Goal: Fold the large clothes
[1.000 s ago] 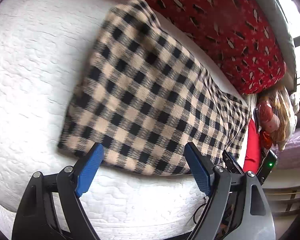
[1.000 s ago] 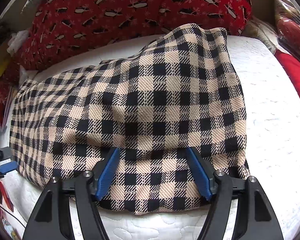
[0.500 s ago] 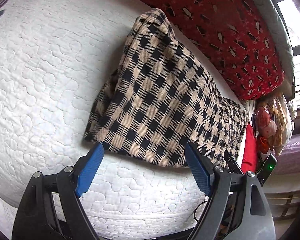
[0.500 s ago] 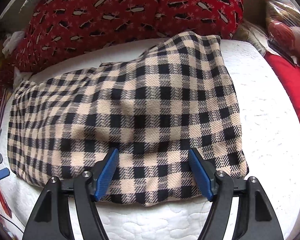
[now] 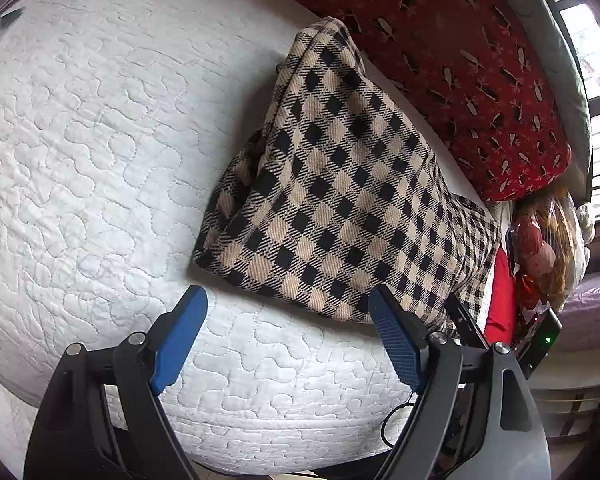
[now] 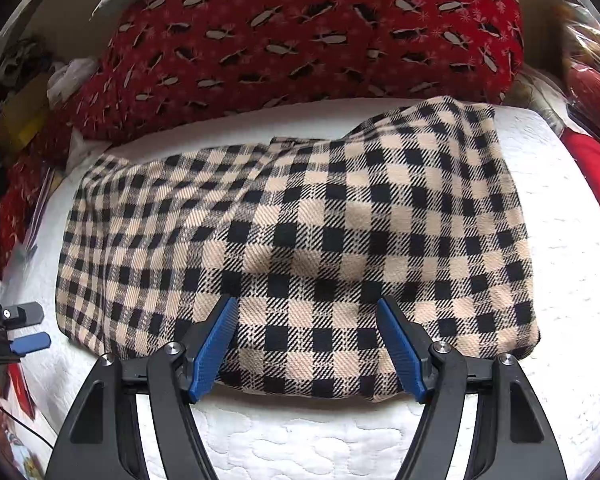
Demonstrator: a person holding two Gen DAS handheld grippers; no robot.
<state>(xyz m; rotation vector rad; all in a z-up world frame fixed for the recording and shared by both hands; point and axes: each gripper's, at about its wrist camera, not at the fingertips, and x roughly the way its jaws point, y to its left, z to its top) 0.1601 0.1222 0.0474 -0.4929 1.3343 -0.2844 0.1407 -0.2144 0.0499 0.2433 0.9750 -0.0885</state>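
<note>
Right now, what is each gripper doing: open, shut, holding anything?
Left gripper: open, empty, short of the checked garment.
Right gripper: open, holding nothing, jaws over the garment.

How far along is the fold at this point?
Done: the checked garment lies doubled over in layers on the white quilt.
In hand: nothing; the left gripper and right gripper are both open and empty.
Left: it looks bulky and uneven, so probably another fold or some smoothing.

Both wrist views look steeply down along blue-padded fingers, close above a white quilted mattress [image 5: 100, 160]. The left view faces along the bed; the right faces the red patterned blanket [image 6: 320, 32]. Both share the folded beige-and-black checked garment [image 6: 300, 240].
</note>
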